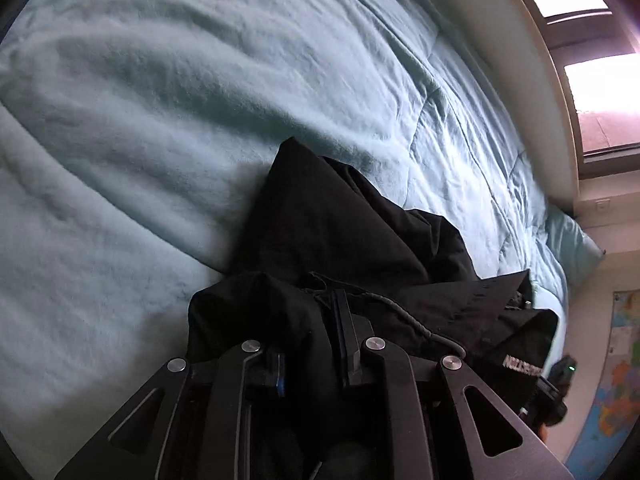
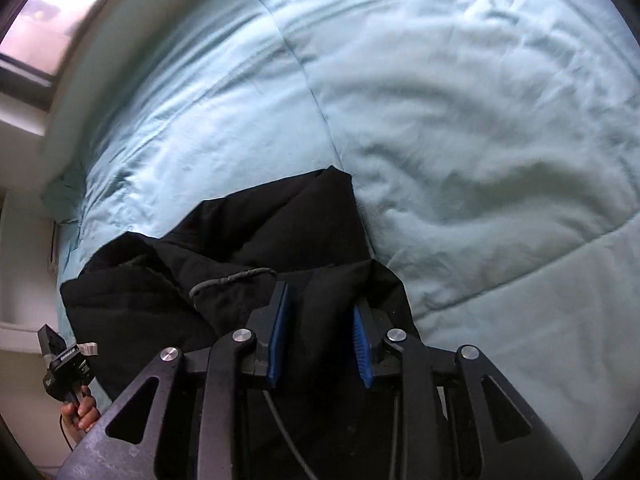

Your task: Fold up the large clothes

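A black hooded garment (image 1: 344, 232) lies bunched on the light blue bed cover (image 1: 160, 120), with a grey drawstring (image 1: 404, 312) and a white printed label (image 1: 522, 362). My left gripper (image 1: 308, 332) is shut on a thick fold of the black garment, which bulges over its fingers. In the right wrist view the same garment (image 2: 272, 224) fills the lower middle. My right gripper (image 2: 322, 308) also grips a fold of it between its blue pads (image 2: 280, 332). The left gripper's body (image 2: 64, 364) shows at the lower left, held by a hand.
The bed cover (image 2: 460, 120) spreads wide around the garment. A pale headboard or wall edge (image 1: 520, 80) and a window (image 1: 600, 92) lie at the right. A blue pillow (image 1: 568, 240) and a wall map (image 1: 612, 380) sit beyond the bed's edge.
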